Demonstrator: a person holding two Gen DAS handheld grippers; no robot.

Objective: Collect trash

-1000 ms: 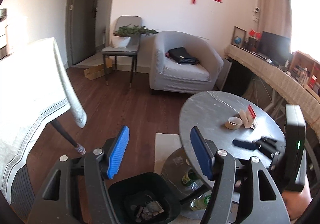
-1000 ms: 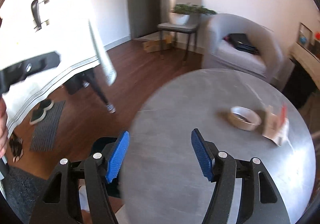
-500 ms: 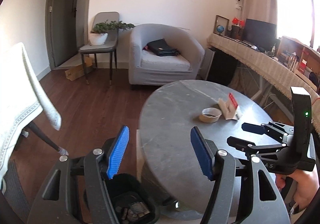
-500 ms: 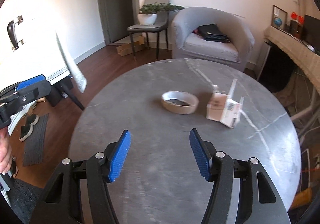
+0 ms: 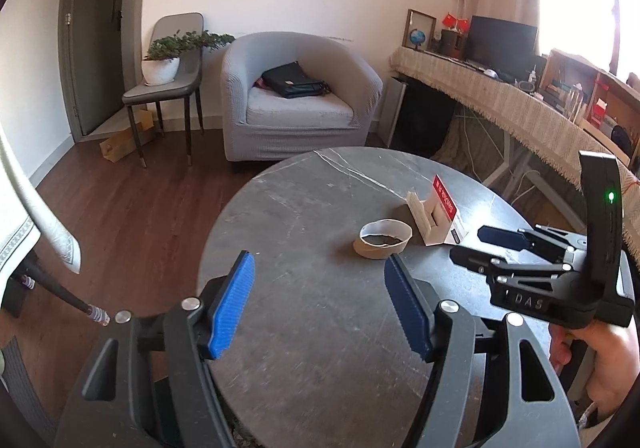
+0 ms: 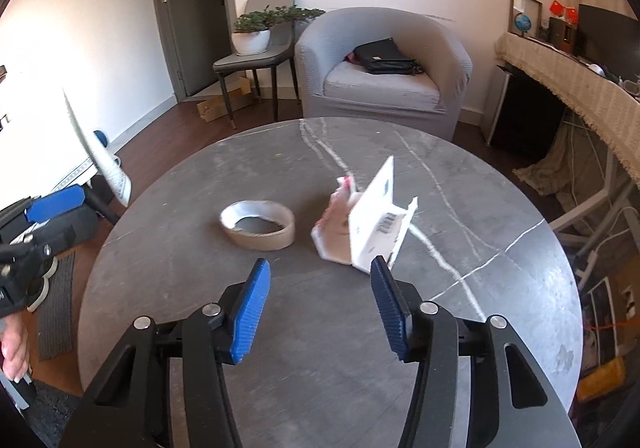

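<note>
A used cardboard tape ring (image 5: 385,239) and a torn open white and red carton (image 5: 437,213) lie on the round grey marble table (image 5: 320,232). My left gripper (image 5: 320,304) is open and empty above the table's near left edge, short of the ring. My right gripper (image 6: 320,312) is open and empty, low over the table, with the ring (image 6: 258,224) ahead left and the carton (image 6: 368,224) just beyond its right finger. Each gripper shows in the other's view: the right (image 5: 496,244), the left (image 6: 36,216).
A grey armchair (image 5: 296,100) with a black bag stands behind the table. A chair with a potted plant (image 5: 168,60) is at the back left. A cloth-covered table (image 5: 24,224) hangs at the left. A long draped desk (image 5: 520,104) runs along the right wall.
Both grippers have risen and moved forward over the round table. The black bin on the floor has dropped out of the left view. The ring and carton are closer.
</note>
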